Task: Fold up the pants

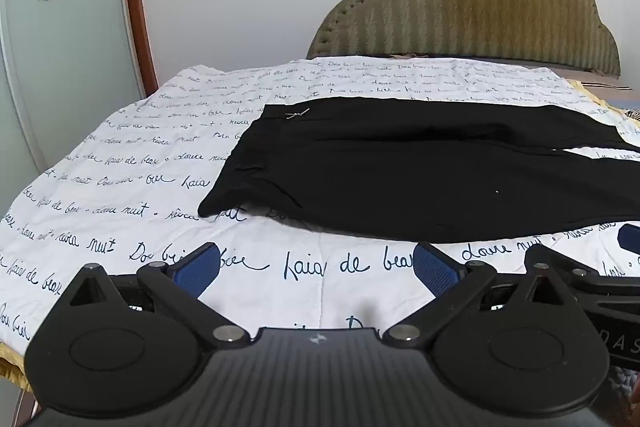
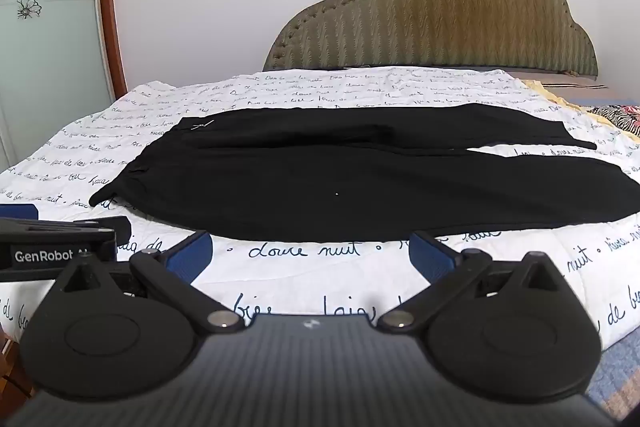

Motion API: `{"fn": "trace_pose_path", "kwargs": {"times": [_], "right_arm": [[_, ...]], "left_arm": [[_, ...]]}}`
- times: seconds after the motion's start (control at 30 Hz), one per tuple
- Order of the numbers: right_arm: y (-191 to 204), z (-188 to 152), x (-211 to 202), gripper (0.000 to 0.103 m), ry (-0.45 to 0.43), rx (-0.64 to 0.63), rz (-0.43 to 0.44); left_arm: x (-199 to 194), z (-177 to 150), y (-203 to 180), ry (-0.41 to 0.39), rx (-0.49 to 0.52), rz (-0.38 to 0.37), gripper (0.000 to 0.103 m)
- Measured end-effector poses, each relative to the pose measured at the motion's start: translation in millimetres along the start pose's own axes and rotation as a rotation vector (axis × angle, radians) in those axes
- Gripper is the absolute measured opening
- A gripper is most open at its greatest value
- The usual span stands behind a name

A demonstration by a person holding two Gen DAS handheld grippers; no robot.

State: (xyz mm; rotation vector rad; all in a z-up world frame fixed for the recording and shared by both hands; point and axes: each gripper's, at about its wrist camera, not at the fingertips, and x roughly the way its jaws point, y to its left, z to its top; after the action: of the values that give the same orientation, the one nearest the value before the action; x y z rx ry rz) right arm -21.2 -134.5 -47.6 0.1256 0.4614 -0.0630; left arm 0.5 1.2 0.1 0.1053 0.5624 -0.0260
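Black pants lie flat on the bed, waistband to the left, two legs running right with a gap between them at the far right. They also show in the right wrist view. My left gripper is open and empty, hovering just short of the pants' near edge. My right gripper is open and empty, also just short of the near edge. The left gripper's body shows at the left of the right wrist view; a finger of the right gripper shows at the right of the left wrist view.
The bed has a white quilt with dark script writing. A tan padded headboard stands at the far side. A glass door with flower decals is at the left. Patterned bedding lies at the far right.
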Motion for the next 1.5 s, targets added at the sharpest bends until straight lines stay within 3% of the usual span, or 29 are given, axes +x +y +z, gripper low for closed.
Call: {"fn": "trace_pose_path", "kwargs": {"times": [0.2,0.23,0.9,1.13,1.27,1.5], "right_arm": [[-3.2,0.9,0.0,0.103,-0.004,-0.010,-0.001],[-4.3,1.2,0.1,0.103,-0.004,-0.010,-0.004],[-6.6,-4.4,11.6,0.103,0.016,-0.010,-0.016],[-17.9,-34.5,56.3,0.103,0.139,0.018,-0.045],[-9.8,-43.9,60.1,0.103,0.117,-0.044,-0.068],[-4.6,-56.6,62.0,0.103,0.058,-0.075,-0.078]], "left_arm": [[3.2,0.8,6.4,0.015,-0.042,-0.001,0.103],[1.7,5.3,2.1,0.017,0.000,0.000,0.103],[18.9,-14.0,4.8,0.030,-0.013,0.004,0.103],[43.4,-35.9,12.4,0.083,-0.041,0.035,0.103],[52.8,-43.1,14.0,0.121,-0.062,0.033,0.103],[48.8,-55.9,3.5,0.061,-0.020,0.072,0.103]]}}
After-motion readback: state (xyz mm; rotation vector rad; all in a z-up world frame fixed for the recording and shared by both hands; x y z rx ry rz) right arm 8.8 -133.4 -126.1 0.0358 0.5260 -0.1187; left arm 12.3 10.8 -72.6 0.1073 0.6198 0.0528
